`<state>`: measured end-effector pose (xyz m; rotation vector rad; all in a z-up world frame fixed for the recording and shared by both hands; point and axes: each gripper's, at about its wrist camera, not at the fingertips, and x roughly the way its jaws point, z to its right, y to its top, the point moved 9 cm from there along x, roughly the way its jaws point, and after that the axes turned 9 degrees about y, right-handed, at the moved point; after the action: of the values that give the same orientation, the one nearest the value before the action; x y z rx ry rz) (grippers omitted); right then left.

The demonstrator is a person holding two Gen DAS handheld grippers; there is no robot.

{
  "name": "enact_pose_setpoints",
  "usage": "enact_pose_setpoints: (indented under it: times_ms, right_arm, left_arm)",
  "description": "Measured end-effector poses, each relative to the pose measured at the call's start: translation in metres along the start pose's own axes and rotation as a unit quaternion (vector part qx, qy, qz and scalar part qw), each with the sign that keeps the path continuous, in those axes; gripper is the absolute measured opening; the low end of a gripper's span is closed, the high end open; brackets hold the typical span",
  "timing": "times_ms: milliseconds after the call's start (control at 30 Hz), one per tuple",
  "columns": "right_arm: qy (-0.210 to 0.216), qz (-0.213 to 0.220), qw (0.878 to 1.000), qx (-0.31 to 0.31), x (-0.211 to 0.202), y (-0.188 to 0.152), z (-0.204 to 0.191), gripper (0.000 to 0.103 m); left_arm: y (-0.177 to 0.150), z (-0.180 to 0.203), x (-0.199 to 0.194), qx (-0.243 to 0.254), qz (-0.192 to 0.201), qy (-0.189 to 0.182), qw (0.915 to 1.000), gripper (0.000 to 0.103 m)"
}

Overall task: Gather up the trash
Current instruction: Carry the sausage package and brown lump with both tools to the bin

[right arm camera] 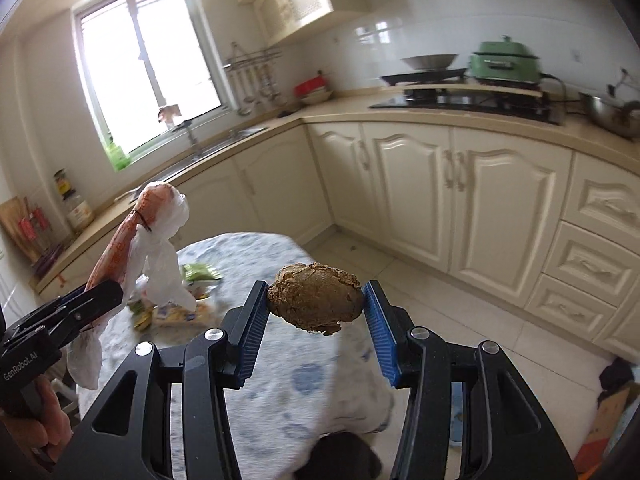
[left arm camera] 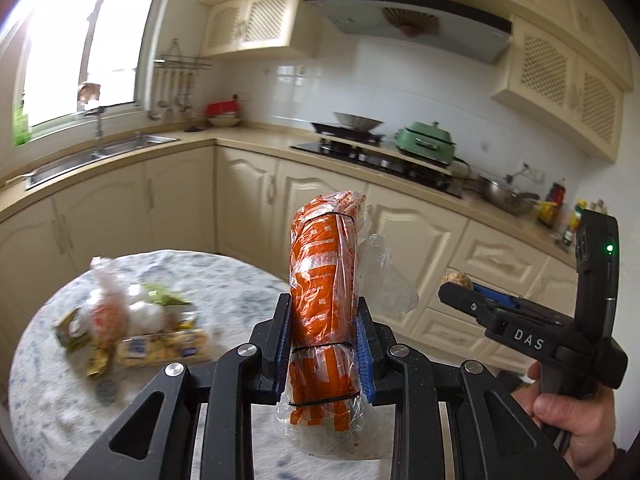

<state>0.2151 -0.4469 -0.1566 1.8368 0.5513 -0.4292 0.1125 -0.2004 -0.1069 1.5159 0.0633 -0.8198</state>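
Orange, plastic-wrapped roll [left arm camera: 324,304] clenched between the blue pads of the left gripper [left arm camera: 325,350], standing upright with its long axis running up and away from the jaws, a loose flap of clear film hanging off its right side. Brown, crusty lump [right arm camera: 316,302], held crosswise in the right gripper [right arm camera: 316,320], long axis spanning from pad to pad, both ends pinched, nothing slack. Both loads raised clear of the round tabletop [left arm camera: 224,276], which sits low and to the left in the left wrist view, behind and below the jaws in the right wrist view. More trash [left arm camera: 136,328] heaped on that tabletop: a pale plastic bag, yellow-and-blue wrappers, a green scrap, all blurred, lying left of the roll and nearer the left gripper than the right. No bin or sack visible in either view, so no telling which way the drop-off lies; probably somewhere off the tabletop, toward the tiled floor [right arm camera: 460,312] on the right. Judging from this, carrying step under way, both jaws full, neither free for the heap until emptied. Main risk: tall roll tipping or sliding through its slick film, gripped low along its length.
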Motion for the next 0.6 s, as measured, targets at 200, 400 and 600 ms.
enact_pose_setpoints:
  times_ms: [200,400,600]
  right_arm:
    - [-0.062,0.006,0.997,0.042,-0.026,-0.002,0.088,0.049]
    - [-0.109,-0.018,0.990,0.092,-0.031,-0.035,0.175,0.049]
    - [-0.139,-0.058,0.979,0.139,-0.016,-0.079,0.245,0.049]
  left_arm:
    - [-0.001,0.068,0.059,0.021,-0.047,-0.060,0.9969,0.024]
    - [-0.029,0.136,0.128,0.048,-0.118,-0.114,0.9853,0.024]
    - [-0.064,0.189,0.199,0.066,-0.195,-0.132,0.9697,0.024]
